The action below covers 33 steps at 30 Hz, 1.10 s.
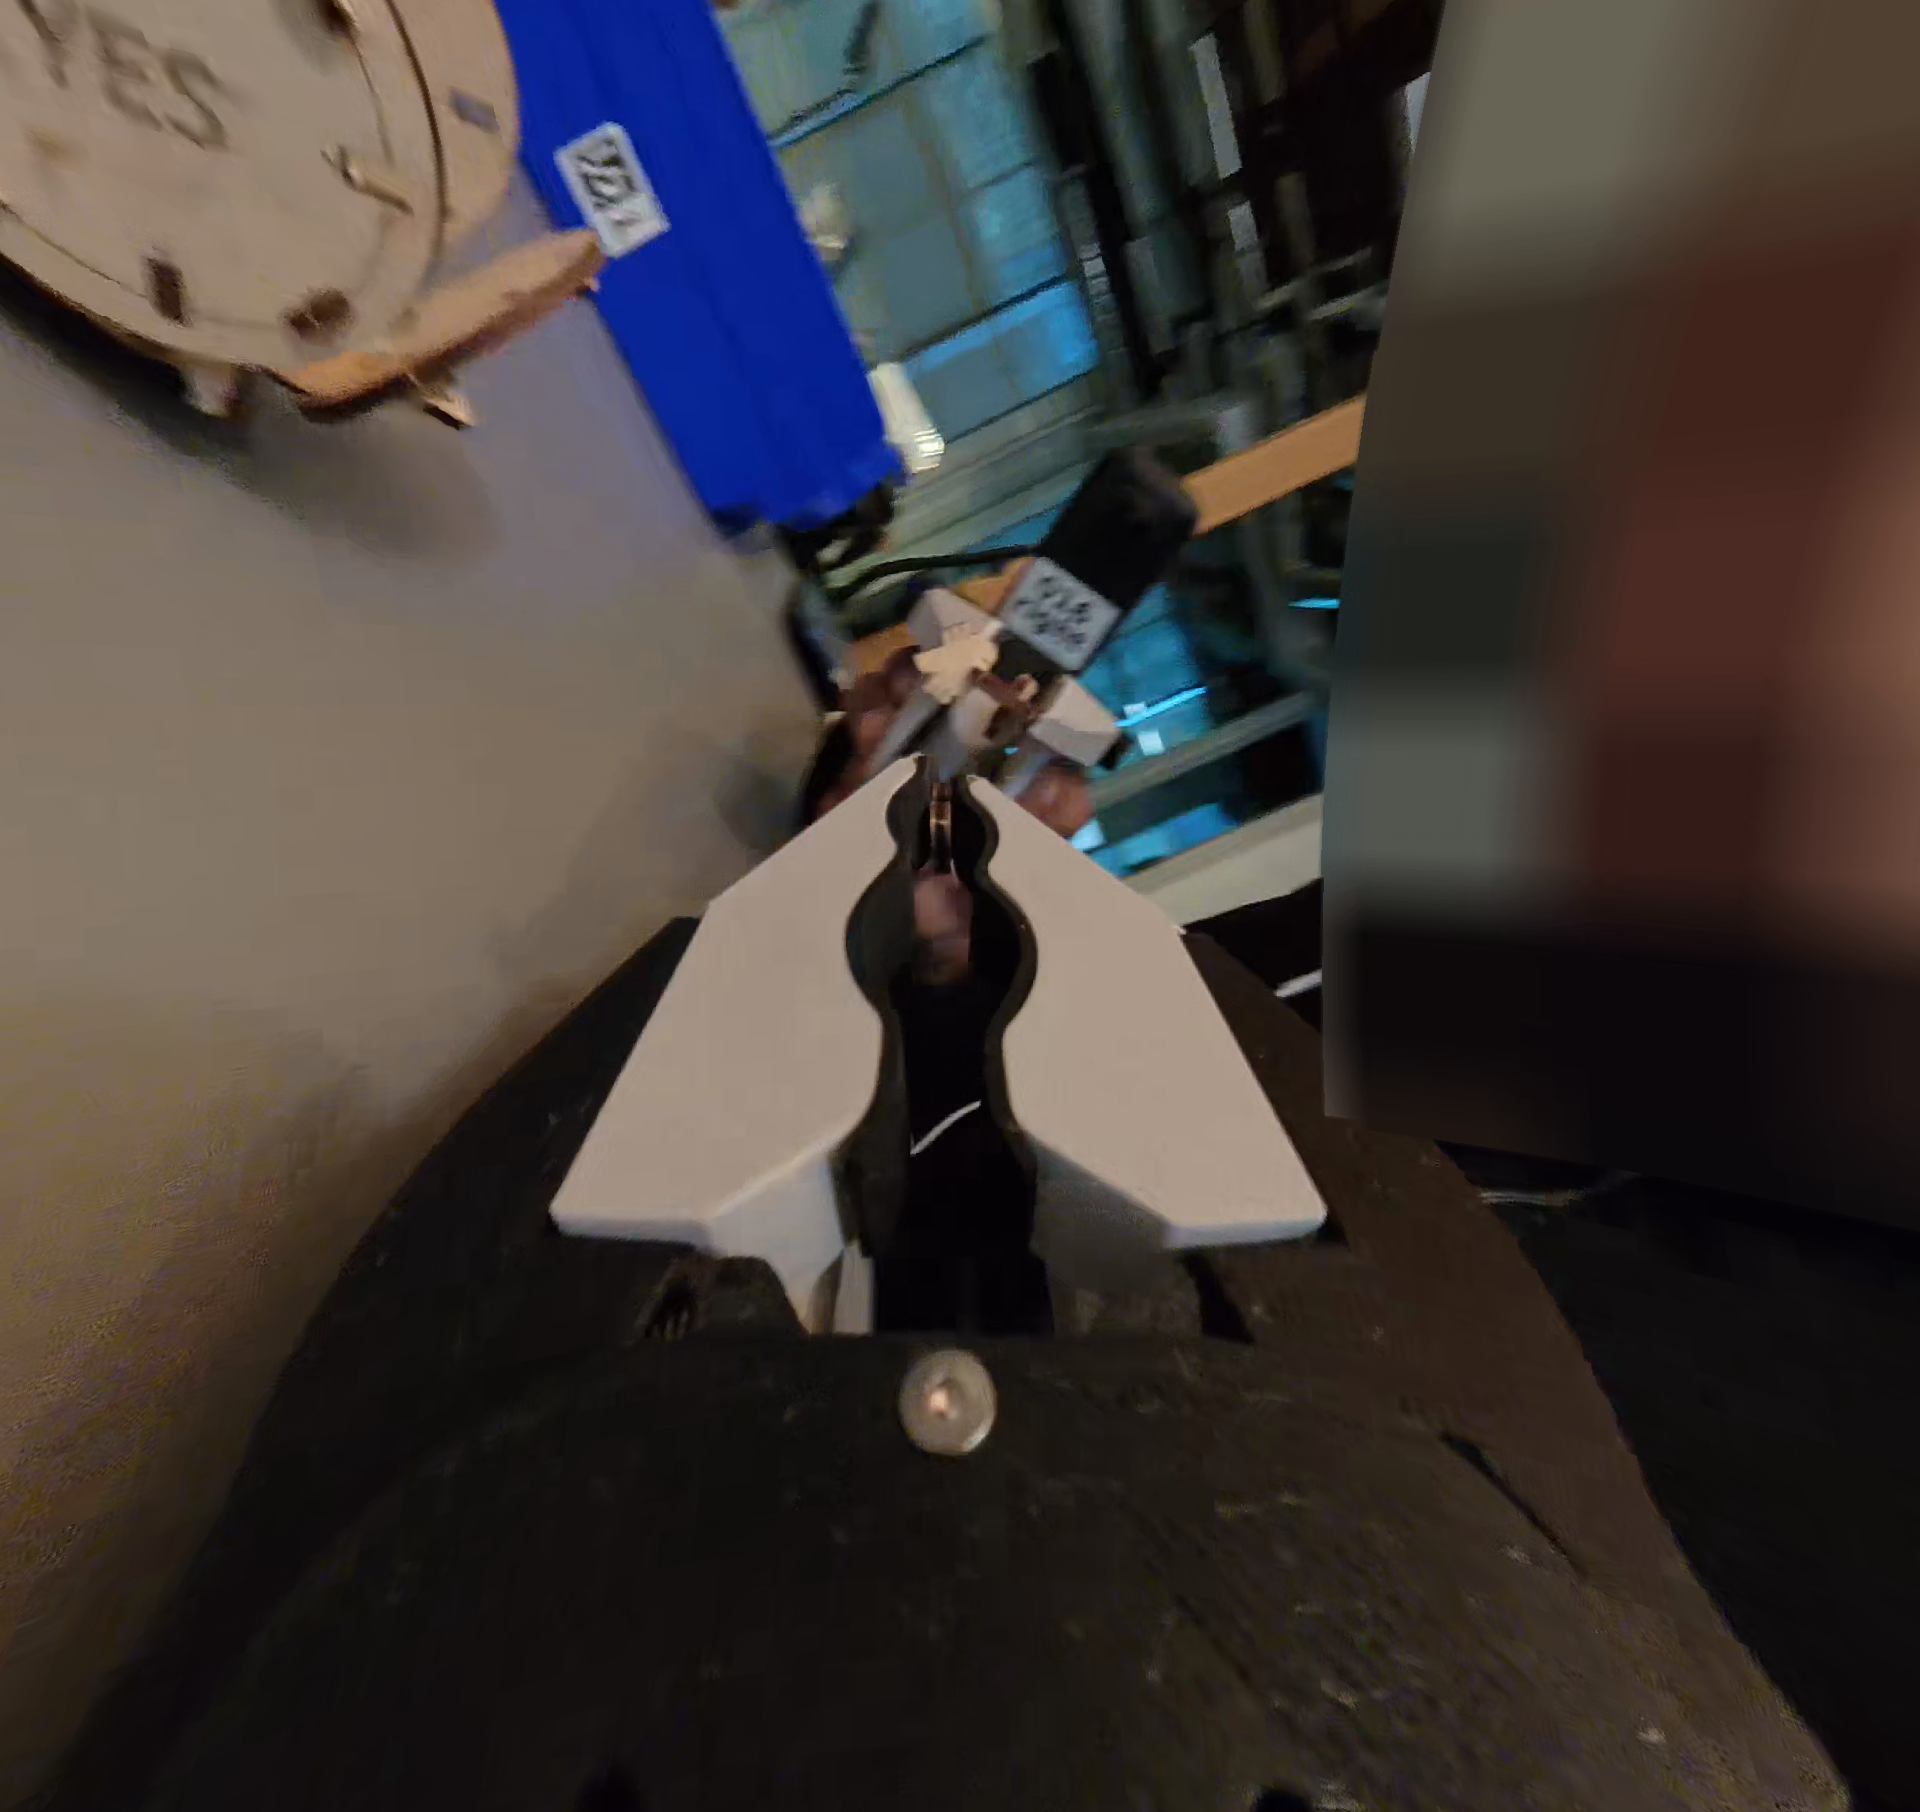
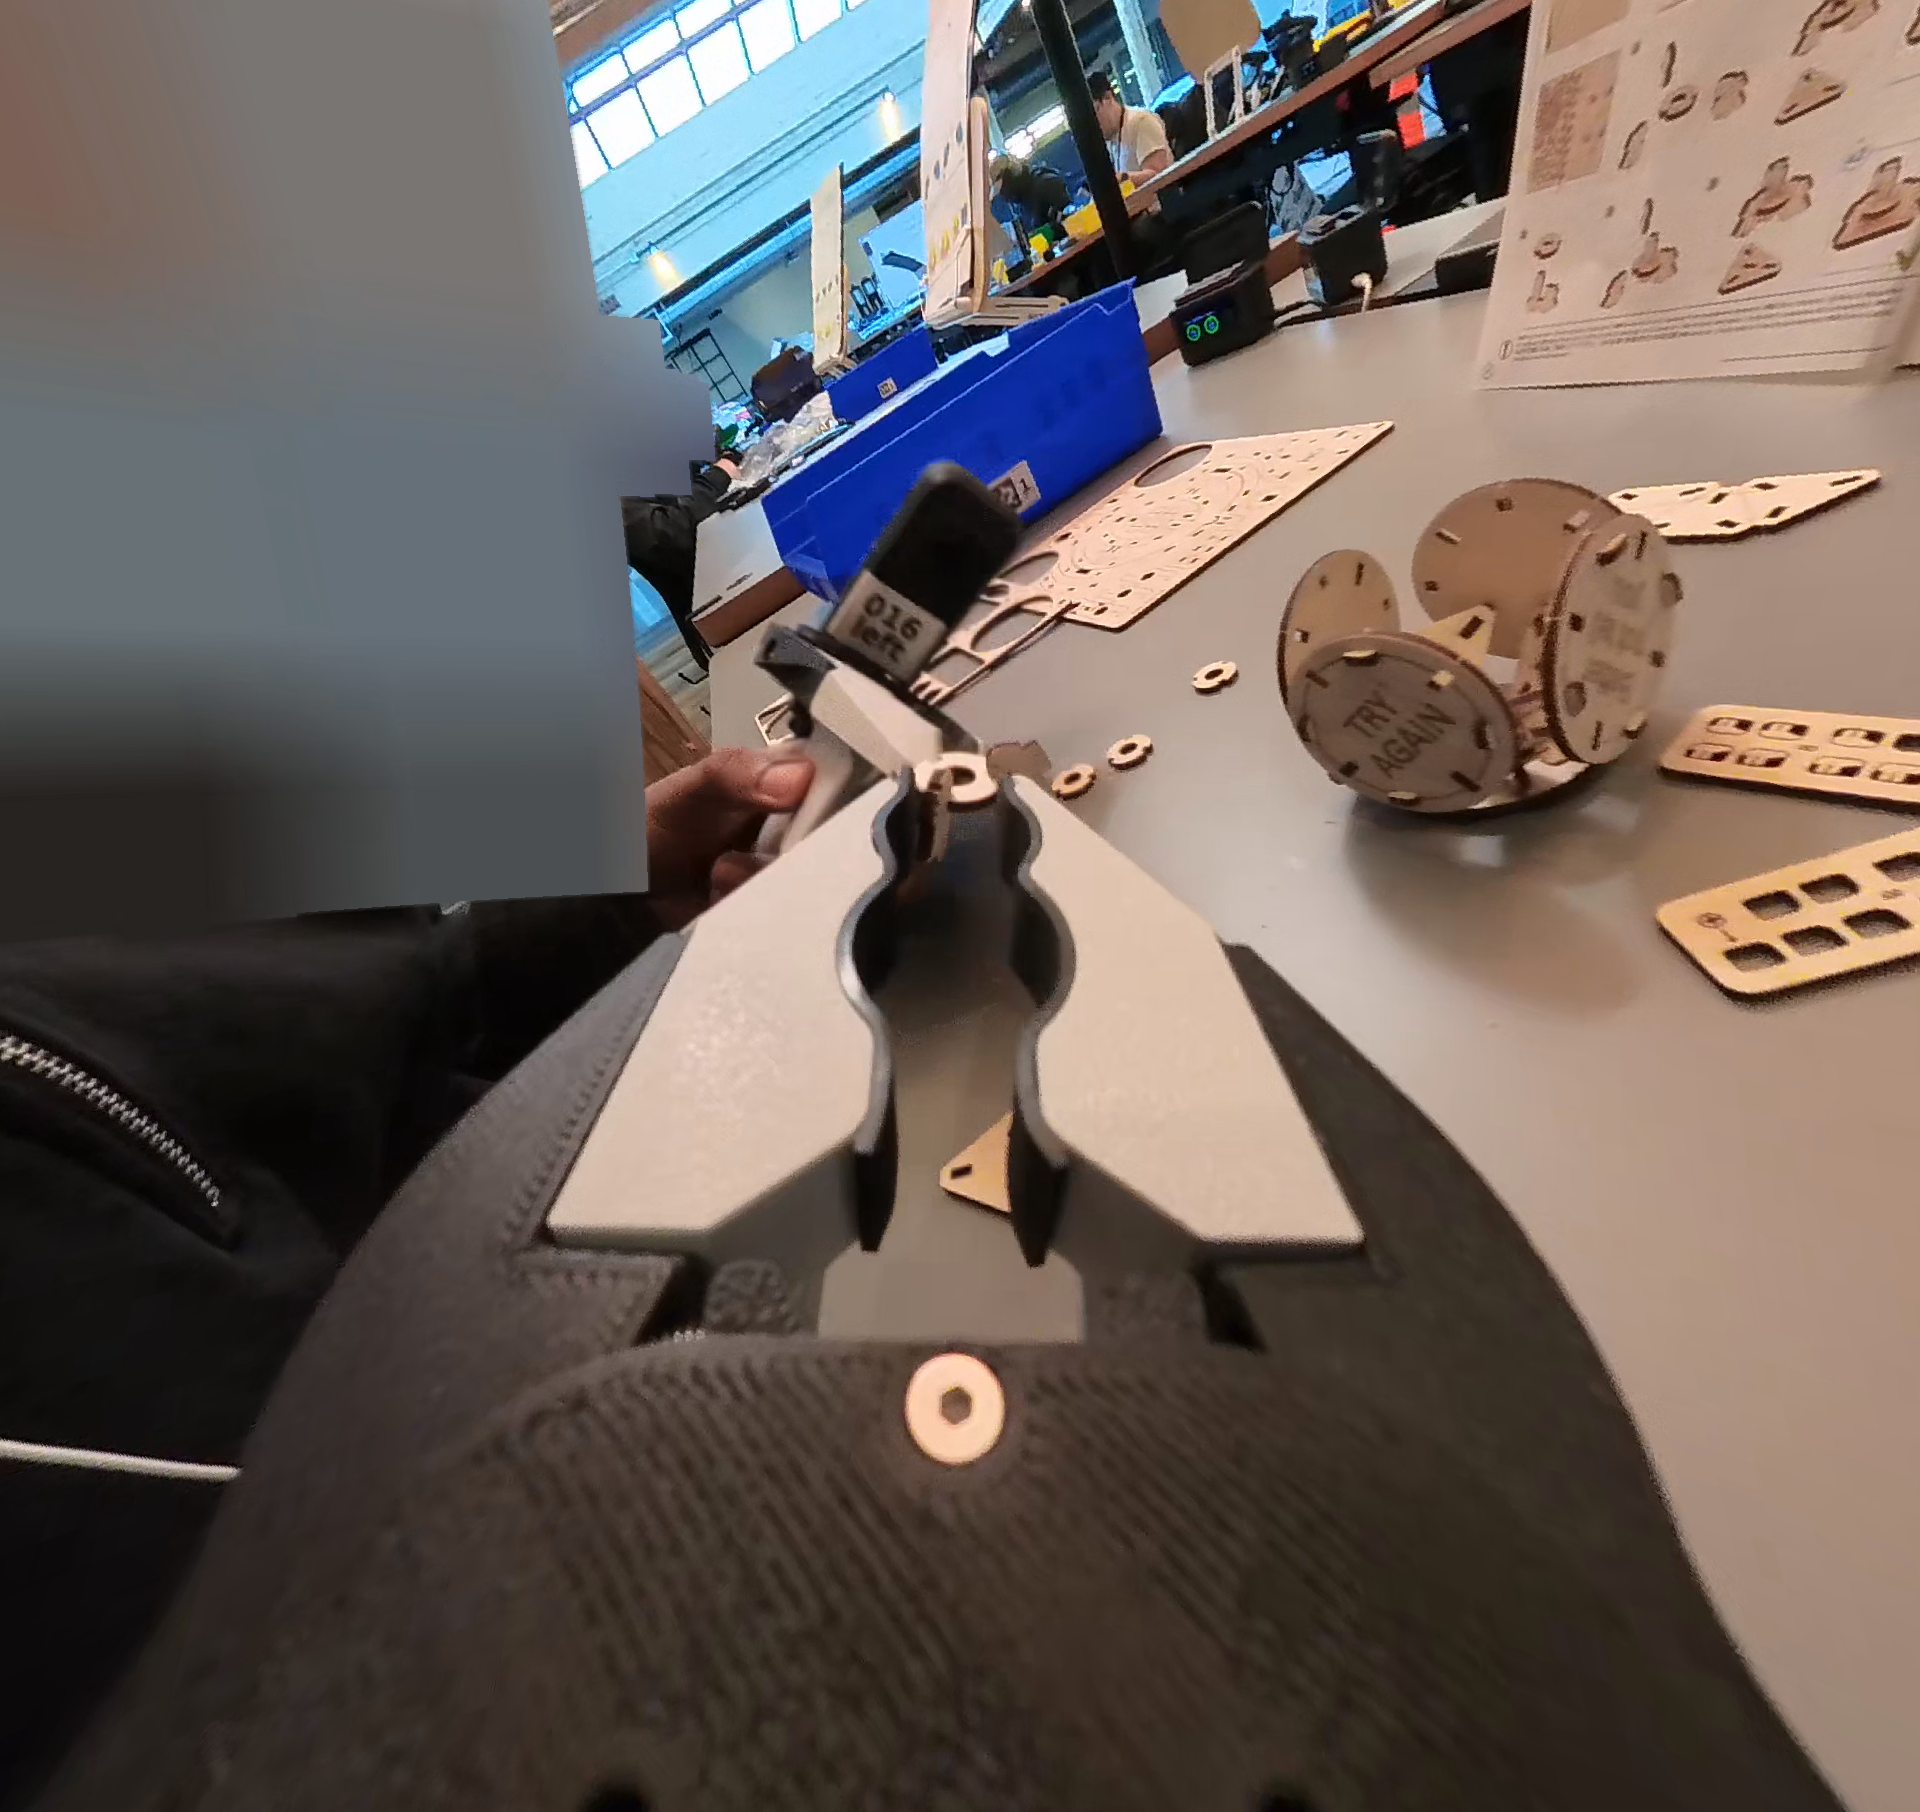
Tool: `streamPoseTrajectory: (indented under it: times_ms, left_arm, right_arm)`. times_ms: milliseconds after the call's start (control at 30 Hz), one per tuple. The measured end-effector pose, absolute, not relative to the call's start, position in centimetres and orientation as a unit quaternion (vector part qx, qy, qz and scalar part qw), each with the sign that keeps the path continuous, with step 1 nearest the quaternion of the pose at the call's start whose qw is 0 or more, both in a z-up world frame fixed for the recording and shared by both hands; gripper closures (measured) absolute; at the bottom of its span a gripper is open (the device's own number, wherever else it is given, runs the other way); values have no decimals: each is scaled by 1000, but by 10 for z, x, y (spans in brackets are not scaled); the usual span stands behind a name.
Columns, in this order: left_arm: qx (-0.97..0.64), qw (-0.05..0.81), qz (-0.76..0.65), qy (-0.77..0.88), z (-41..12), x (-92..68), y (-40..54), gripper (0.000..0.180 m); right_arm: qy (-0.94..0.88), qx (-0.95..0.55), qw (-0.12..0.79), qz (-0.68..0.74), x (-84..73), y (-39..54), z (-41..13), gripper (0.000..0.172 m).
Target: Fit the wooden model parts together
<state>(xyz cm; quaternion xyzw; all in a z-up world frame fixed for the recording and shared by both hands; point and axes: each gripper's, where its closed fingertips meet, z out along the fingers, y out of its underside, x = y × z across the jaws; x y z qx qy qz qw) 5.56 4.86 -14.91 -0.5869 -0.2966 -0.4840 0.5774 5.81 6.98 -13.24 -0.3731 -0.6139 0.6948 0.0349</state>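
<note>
The grey table (image 2: 1455, 1191) carries a blue bin (image 2: 987, 412), cut-out wooden sheets (image 2: 1195, 515) and a half-built wooden model (image 2: 1475, 682) of slotted discs. Above its near edge, the right tool (image 2: 961, 794) grips a small wooden ring (image 2: 964, 783) by its rim. The left tool (image 1: 940, 788) is closed edge-on upon a thin wooden piece (image 1: 940, 827). Both parts look light, stiff and snappable; best held at the edges.
</note>
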Motion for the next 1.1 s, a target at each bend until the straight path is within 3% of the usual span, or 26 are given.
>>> streamPoseTrajectory:
  times_ms: [233, 433, 600, 767, 967, 1100]
  left_arm:
    - [-684, 562, -367, -286, -163, 46, 37, 177]
    - [-762, 514, -293, -263, -184, 49, 32, 146]
    - [-805, 505, -197, -241, -185, 38, 21, 144]
    - [-756, 531, -273, -267, -176, 42, 26, 144]
    - [-877, 425, -140, -176, -214, 58, 25, 142]
    - [-899, 412, -61, -135, -217, 54, 26, 142]
  right_arm:
    - [-636, -371, 46, 675, 58, 64, -138, 159]
    - [-637, -372, 49, 673, 58, 64, -139, 159]
    - [-639, -373, 50, 671, 58, 64, -139, 159]
    - [-641, -375, 53, 667, 57, 63, -140, 159]
    - [-647, -377, 58, 660, 56, 63, -142, 159]
    - [-645, -376, 57, 662, 56, 64, -142, 159]
